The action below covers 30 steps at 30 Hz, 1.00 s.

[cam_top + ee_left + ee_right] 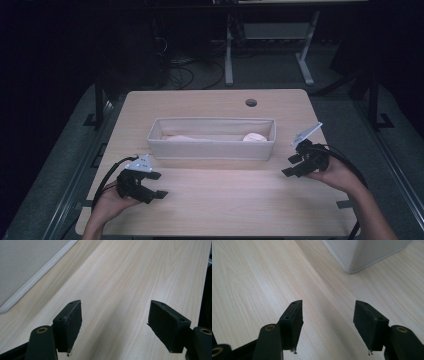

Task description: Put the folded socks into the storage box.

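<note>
A long pale fabric bin point(210, 150) stands across the middle of the wooden table point(220, 205). Inside it lie a rounded white lump point(255, 137) near its right end and a flat pale piece point(182, 137) toward the left. My left gripper point(157, 184) rests low at the front left, open, with bare wood between its jaws; the left gripper view shows the same gripper point(115, 325) with the bin's wall point(22, 265) at upper left. My right gripper point(291, 165) hovers off the bin's right end, open and holding nothing. Its own view shows that gripper point(328, 320) and the bin's corner point(367, 252).
A round cable hole point(251, 103) sits near the table's far edge. Beyond the table are white desk legs point(229, 55) and loose cables on a dark floor. Bare wood stretches in front of the bin between both hands.
</note>
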Motion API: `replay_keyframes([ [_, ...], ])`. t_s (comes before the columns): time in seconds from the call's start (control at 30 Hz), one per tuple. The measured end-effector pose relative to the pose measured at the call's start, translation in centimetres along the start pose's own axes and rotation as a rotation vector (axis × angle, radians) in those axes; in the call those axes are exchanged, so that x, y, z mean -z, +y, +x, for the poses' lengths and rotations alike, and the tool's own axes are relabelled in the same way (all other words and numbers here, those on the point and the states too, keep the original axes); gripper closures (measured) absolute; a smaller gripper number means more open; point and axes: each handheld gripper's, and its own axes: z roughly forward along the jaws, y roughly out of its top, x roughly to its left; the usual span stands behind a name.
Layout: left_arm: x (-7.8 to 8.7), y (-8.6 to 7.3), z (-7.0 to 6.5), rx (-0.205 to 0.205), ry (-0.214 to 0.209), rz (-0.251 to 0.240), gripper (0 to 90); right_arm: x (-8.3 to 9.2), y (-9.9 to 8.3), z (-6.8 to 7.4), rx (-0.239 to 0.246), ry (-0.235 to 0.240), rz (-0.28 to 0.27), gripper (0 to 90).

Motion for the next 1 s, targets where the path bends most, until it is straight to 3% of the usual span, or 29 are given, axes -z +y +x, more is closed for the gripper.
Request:
replay_keyframes([
  [1.0,0.1,-0.4,0.2,0.015,0.01,-0.003,26.3,-1.4,-3.0,2.1,-0.008,0.038,-0.035,38.9],
])
